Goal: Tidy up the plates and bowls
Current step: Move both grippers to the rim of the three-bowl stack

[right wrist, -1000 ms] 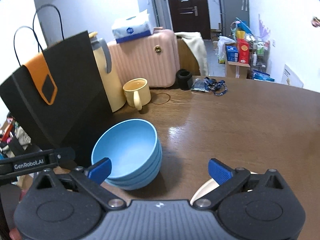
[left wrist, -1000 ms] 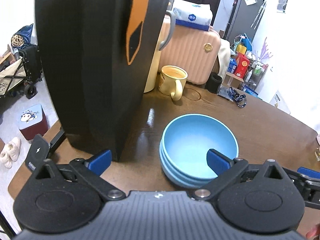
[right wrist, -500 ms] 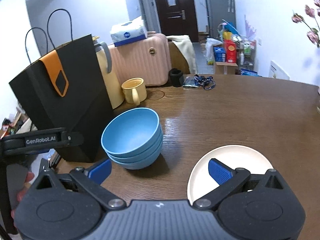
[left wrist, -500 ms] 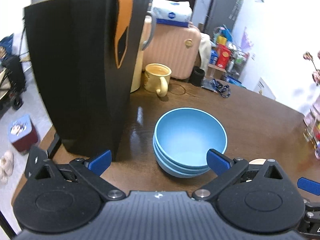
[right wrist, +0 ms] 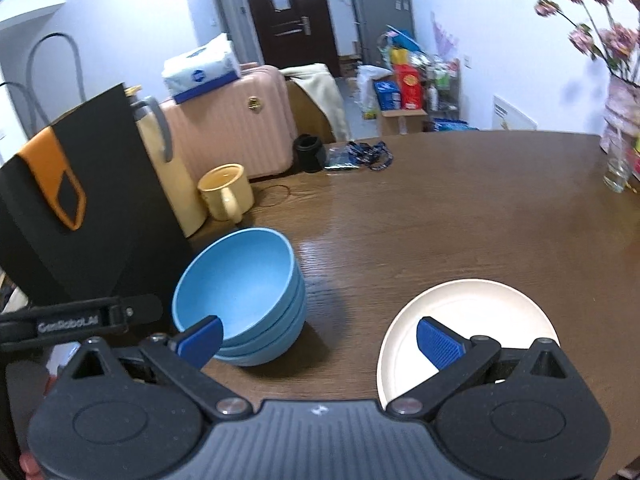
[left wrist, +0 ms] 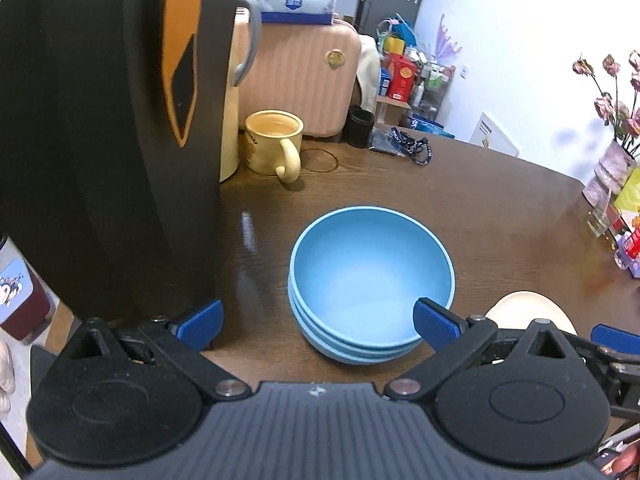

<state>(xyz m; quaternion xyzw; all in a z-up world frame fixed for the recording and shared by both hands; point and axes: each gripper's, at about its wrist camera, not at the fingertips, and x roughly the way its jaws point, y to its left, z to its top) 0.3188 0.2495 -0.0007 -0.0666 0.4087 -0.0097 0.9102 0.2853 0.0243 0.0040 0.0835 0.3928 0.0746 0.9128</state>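
Brown table (right wrist: 440, 216), bowls (left wrist: 370, 276) near edge.

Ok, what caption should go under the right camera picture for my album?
Open right tongs above a table, between blue bowls and a plate.

Black ribbed left gripper (left wrist: 318, 322), blue pads (left wrist: 434, 322), silver screws, matching right gripper (right wrist: 318, 338)

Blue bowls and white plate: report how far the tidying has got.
Done: the blue bowls sit nested in one stack on the table. In hand: nothing; the left hand-held gripper and right hand-held gripper are both open and empty. Left: the white plate lies alone beside the stack, with no other plate in view.
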